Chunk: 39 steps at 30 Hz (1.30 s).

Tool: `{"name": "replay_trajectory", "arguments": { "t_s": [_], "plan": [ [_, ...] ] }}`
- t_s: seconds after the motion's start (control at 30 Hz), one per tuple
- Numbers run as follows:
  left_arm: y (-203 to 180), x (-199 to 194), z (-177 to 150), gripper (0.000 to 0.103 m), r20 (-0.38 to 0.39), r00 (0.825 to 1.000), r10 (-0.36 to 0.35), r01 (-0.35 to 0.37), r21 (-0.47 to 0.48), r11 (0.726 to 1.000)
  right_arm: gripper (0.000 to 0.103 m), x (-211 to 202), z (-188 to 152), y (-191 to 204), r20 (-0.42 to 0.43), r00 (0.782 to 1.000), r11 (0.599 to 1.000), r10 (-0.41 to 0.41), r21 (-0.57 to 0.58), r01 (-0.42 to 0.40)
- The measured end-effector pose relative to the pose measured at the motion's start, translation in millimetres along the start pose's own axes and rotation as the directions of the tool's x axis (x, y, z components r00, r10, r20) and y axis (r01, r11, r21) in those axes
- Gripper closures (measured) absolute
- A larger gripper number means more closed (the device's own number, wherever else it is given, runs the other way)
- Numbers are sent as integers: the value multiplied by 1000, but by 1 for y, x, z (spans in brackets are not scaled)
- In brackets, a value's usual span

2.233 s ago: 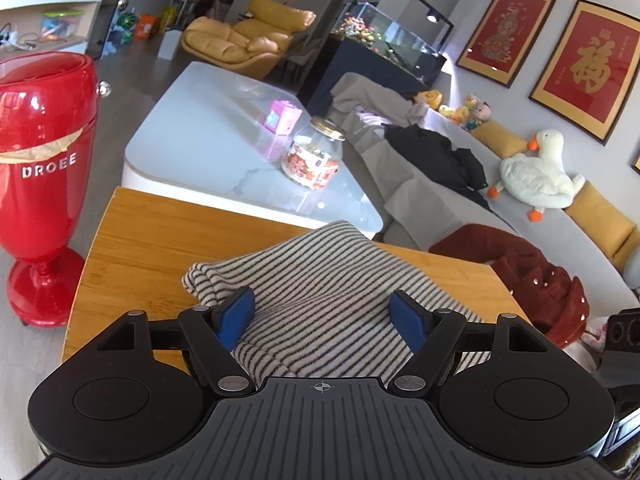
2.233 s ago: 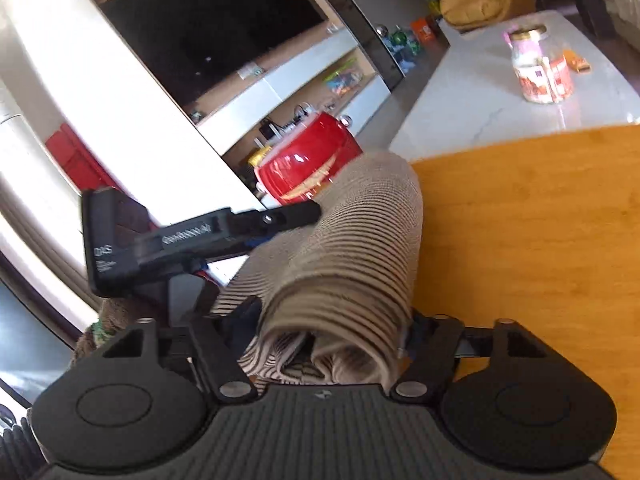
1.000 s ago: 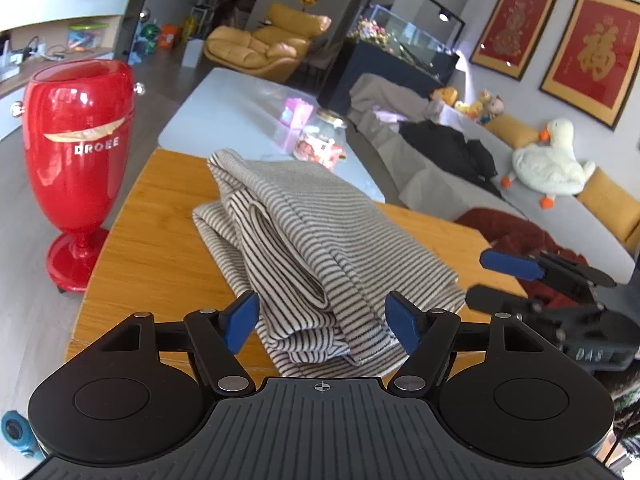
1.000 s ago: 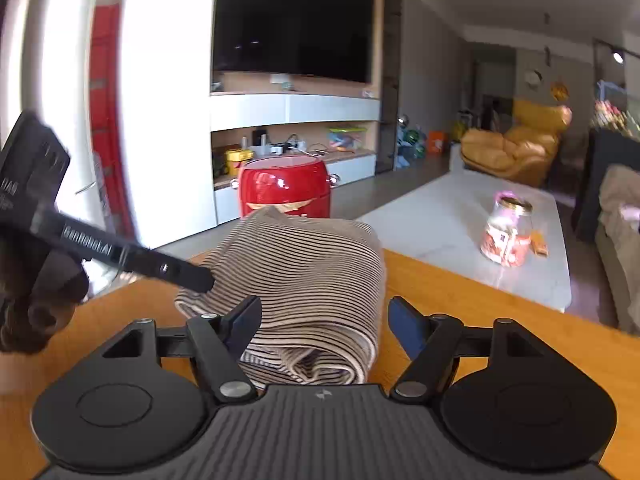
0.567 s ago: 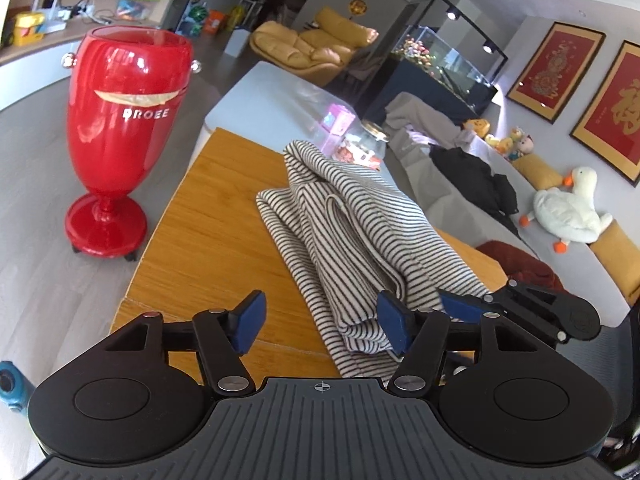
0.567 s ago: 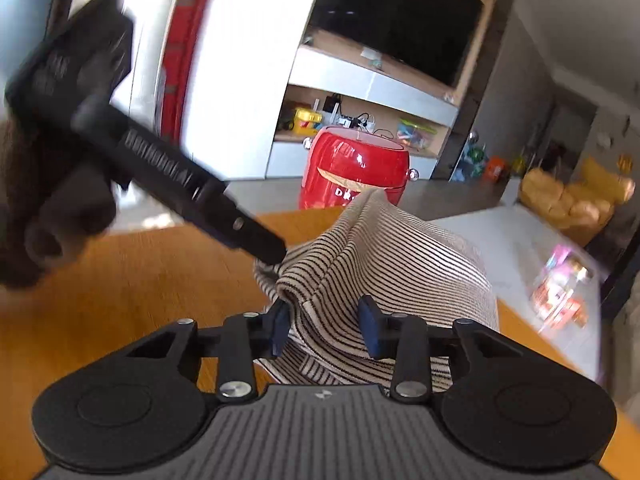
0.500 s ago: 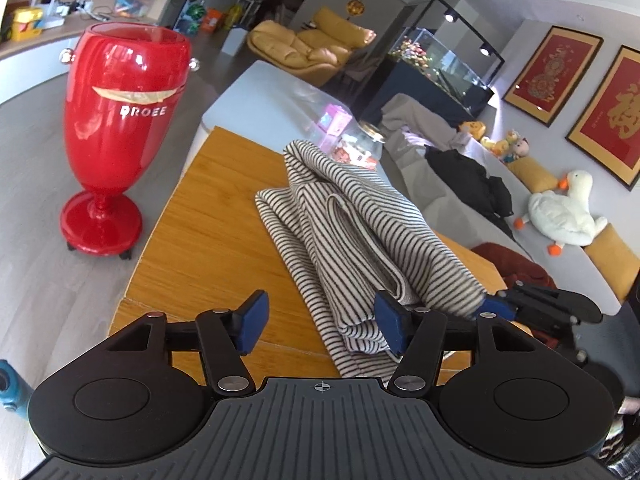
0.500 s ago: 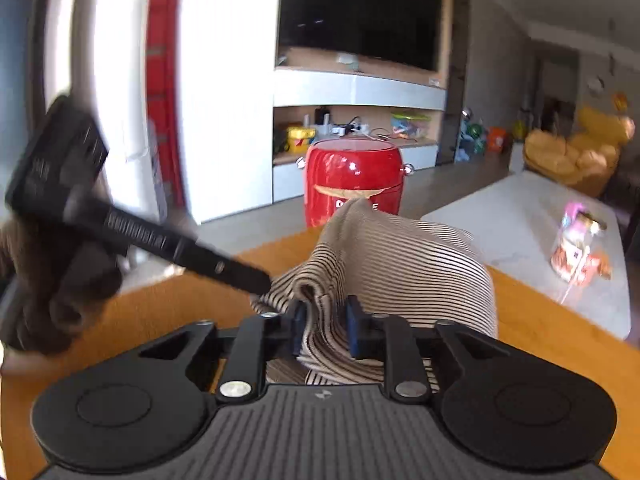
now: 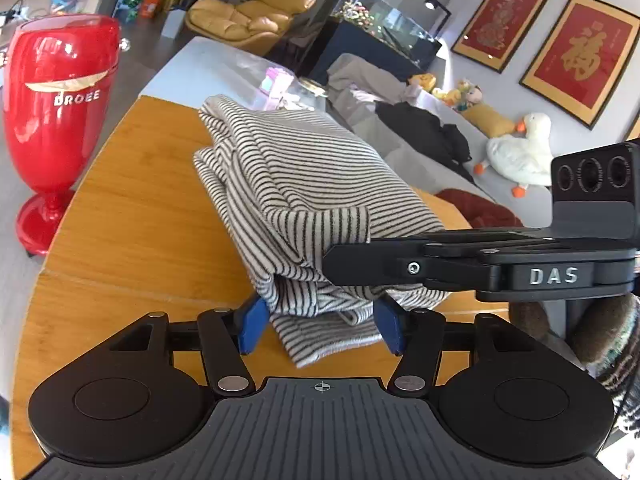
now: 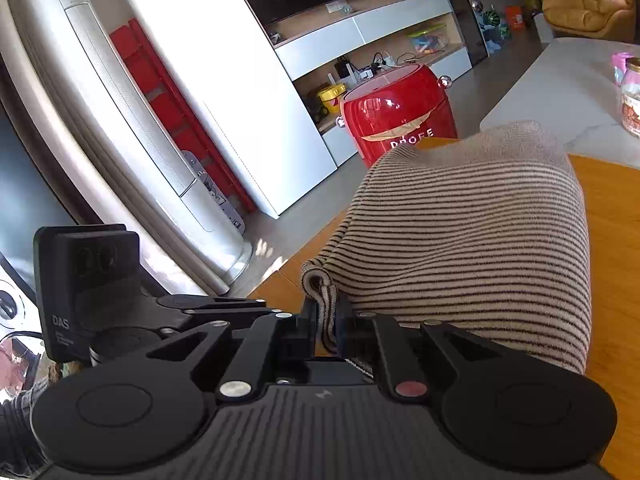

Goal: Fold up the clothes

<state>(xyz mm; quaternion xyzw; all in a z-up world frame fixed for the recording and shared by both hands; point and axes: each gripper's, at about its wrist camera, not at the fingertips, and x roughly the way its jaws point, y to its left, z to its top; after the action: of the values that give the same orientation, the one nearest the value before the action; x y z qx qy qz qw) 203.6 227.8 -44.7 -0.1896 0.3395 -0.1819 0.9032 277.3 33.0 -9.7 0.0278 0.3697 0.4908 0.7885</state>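
A folded black-and-white striped garment [image 9: 304, 184] lies in a thick bundle on the wooden table [image 9: 120, 240]. My left gripper [image 9: 320, 320] is open, its blue pads on either side of the bundle's near edge. My right gripper [image 10: 328, 328] is shut on a fold of the striped garment [image 10: 472, 240] at its near corner. In the left wrist view the right gripper [image 9: 340, 256] reaches in from the right and pinches the upper layer. The left gripper [image 10: 168, 308] shows at the left of the right wrist view.
A tall red goblet-shaped stand [image 9: 56, 120] is on the floor left of the table. A white coffee table [image 9: 224, 68] with a jar stands beyond. A grey sofa [image 9: 420, 152] with clothes and a plush goose [image 9: 520, 156] is at the right.
My right gripper has closed on a fold of the garment and lifted it slightly. My left gripper has moved in until its open pads flank the bundle's near edge.
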Motion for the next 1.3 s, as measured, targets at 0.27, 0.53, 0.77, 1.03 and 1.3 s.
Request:
{"name": "replay_trajectory", "arguments": {
  "t_s": [0.27, 0.53, 0.77, 1.03, 1.3],
  "plan": [
    [14, -58, 25, 30, 152, 988, 26, -15, -74, 997, 93, 13, -36, 61, 22, 976, 879, -215, -431, 204],
    [-17, 8, 49, 49, 60, 997, 57, -61, 68, 996, 92, -12, -34, 64, 70, 968, 855, -241, -458, 246],
    [-9, 15, 39, 46, 41, 996, 82, -84, 61, 995, 36, -76, -12, 7, 172, 947, 957, -271, -54, 283],
    [3, 16, 34, 45, 48, 998, 46, -46, -8, 999, 21, -41, -14, -47, 90, 974, 963, -208, 191, 188],
    [8, 20, 37, 45, 65, 997, 44, -41, -35, 999, 45, -29, -12, -59, 74, 972, 964, -222, 165, 207]
  ]
}}
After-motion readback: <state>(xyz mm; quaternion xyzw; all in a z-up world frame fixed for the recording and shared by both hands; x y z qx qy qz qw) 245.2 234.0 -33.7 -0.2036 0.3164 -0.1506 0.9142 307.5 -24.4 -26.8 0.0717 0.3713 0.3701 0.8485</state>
